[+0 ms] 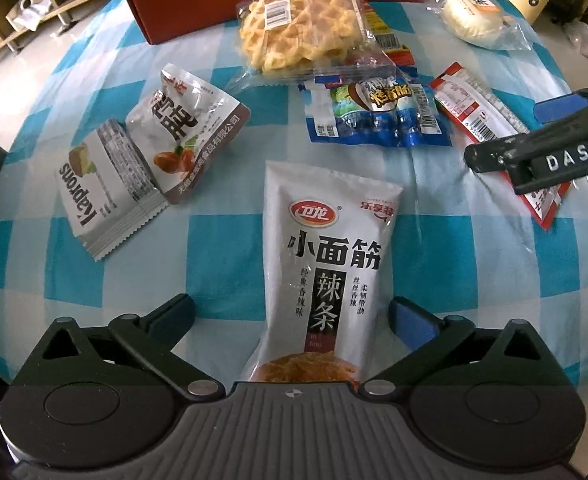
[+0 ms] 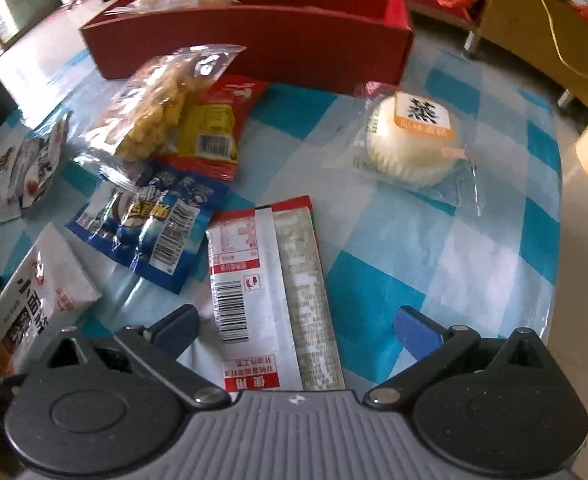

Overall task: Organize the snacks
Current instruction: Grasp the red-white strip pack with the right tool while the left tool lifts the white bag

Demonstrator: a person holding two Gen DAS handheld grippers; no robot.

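Observation:
My left gripper (image 1: 291, 320) is open and points down at a white spicy-strip packet (image 1: 326, 256) that lies flat between its fingers, with a gap on each side. My right gripper (image 2: 294, 328) is also open. A long red-and-white packet (image 2: 269, 288) lies barcode up between its fingers, clear of both pads. The left wrist view shows the right gripper (image 1: 510, 132) over that same packet (image 1: 474, 108). A red box (image 2: 253, 40) stands at the back of the table with a clear bag inside.
On the blue-and-white checked cloth (image 1: 454, 264) lie a waffle bag (image 1: 302, 24), a blue packet (image 1: 374, 112), a wrapped steamed cake (image 2: 410, 140), a Kaprons packet (image 1: 101, 192) and a grey-brown packet (image 1: 181, 128). A red-yellow packet (image 2: 217, 128) sits under the waffles. The round table's edge curves at right.

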